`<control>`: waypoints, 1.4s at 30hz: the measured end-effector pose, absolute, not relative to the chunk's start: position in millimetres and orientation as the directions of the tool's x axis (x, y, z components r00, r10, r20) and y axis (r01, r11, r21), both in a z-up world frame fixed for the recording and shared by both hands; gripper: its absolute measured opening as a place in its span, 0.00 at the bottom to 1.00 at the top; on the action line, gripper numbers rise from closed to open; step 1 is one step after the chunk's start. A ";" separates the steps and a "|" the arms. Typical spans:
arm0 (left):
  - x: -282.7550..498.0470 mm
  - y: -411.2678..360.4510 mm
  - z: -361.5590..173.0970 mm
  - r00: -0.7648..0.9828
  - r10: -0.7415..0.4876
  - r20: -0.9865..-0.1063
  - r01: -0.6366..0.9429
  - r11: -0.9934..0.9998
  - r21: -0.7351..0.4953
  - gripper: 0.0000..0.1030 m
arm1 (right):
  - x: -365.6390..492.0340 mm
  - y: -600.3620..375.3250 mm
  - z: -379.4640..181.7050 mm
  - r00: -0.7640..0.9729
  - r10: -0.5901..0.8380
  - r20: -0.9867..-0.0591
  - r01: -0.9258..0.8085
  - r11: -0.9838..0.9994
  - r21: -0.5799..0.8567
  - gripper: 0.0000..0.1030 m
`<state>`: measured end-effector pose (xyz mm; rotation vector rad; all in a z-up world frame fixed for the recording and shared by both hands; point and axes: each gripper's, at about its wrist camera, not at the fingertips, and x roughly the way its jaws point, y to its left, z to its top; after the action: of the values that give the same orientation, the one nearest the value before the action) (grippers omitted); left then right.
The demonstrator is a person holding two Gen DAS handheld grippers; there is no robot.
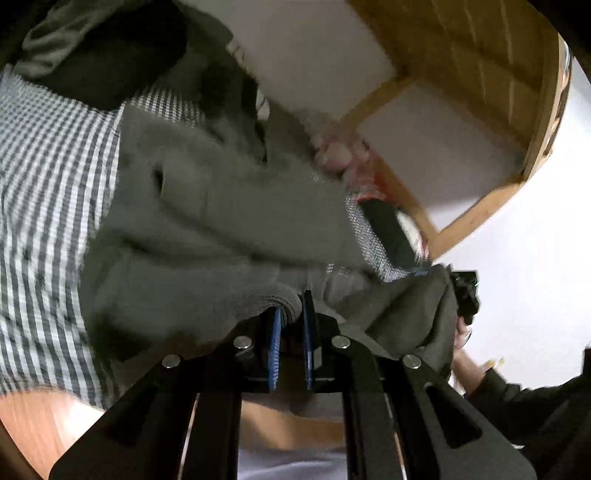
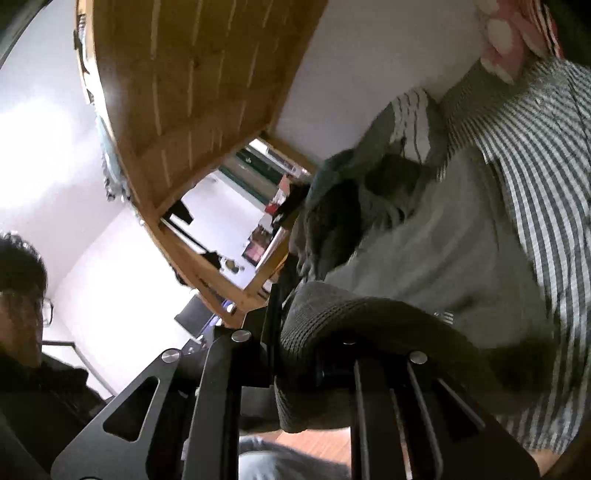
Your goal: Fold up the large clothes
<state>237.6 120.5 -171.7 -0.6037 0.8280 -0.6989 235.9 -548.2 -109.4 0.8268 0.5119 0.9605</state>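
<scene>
A large grey knitted sweater (image 1: 221, 206) hangs lifted over a bed. In the left wrist view my left gripper (image 1: 293, 308) is shut on its ribbed hem, which is bunched between the blue pads (image 1: 275, 332). The cloth stretches off to the right, where my right gripper (image 1: 466, 295) holds another part of the edge. In the right wrist view the ribbed hem (image 2: 354, 314) drapes over my right gripper (image 2: 295, 328), which is shut on it. The cloth hides one finger. The rest of the sweater (image 2: 424, 236) trails away toward the bed.
A grey-and-white checked sheet (image 1: 48, 206) covers the bed below, also seen as the sheet (image 2: 546, 192). A wooden bunk frame (image 1: 476, 59) rises behind. A pink plush (image 2: 506, 33) lies at the wall. A person's head (image 2: 18, 295) and dark sleeve (image 1: 517, 402) are close.
</scene>
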 end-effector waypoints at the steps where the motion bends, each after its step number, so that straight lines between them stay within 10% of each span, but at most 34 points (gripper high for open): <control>1: 246.8 125.1 -166.7 0.493 -0.753 -0.436 0.311 0.621 -0.719 0.09 | 250.7 -549.1 -104.2 0.506 0.862 -0.018 -0.509 0.315 0.801 0.15; 5: 303.0 147.6 -155.9 0.533 -0.692 -0.488 0.242 0.676 -0.696 0.09 | 310.6 -541.6 -92.7 0.546 0.837 -0.018 -0.497 0.342 0.798 0.14; 19: 451.3 190.2 -198.4 0.495 -0.547 -0.675 0.018 0.783 -0.622 0.11 | 522.4 -511.6 -156.9 0.537 0.607 -0.586 0.122 0.632 0.765 0.18; 25: 457.2 204.6 -199.6 0.496 -0.641 -0.586 0.041 0.691 -0.721 0.17 | 547.7 -516.2 -142.9 0.484 0.719 -0.499 0.095 0.524 0.846 0.86; 28: 456.4 210.2 -190.3 0.475 -0.685 -0.552 0.057 0.650 -0.758 0.26 | 559.8 -517.1 -127.9 0.436 0.748 -0.501 0.106 0.510 0.854 0.87; 31: 451.6 212.3 -170.9 0.489 -0.738 -0.466 0.130 0.589 -0.797 0.94 | 568.4 -508.7 -109.5 0.396 0.746 -0.534 0.051 0.564 0.825 0.88; 35: 454.7 244.2 -158.1 0.615 -0.679 -0.402 0.076 0.558 -0.826 0.95 | 577.4 -520.7 -123.8 0.384 0.797 -0.466 0.162 0.439 0.884 0.88; 42: 457.7 141.0 -159.4 0.448 -0.707 -0.547 0.203 0.676 -0.708 0.95 | 600.0 -538.5 -160.5 0.445 0.824 -0.352 0.392 0.174 0.903 0.96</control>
<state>457.7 141.0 -159.4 -0.6107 0.9473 -0.6085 600.0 -538.5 -160.5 1.4358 1.1510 0.4293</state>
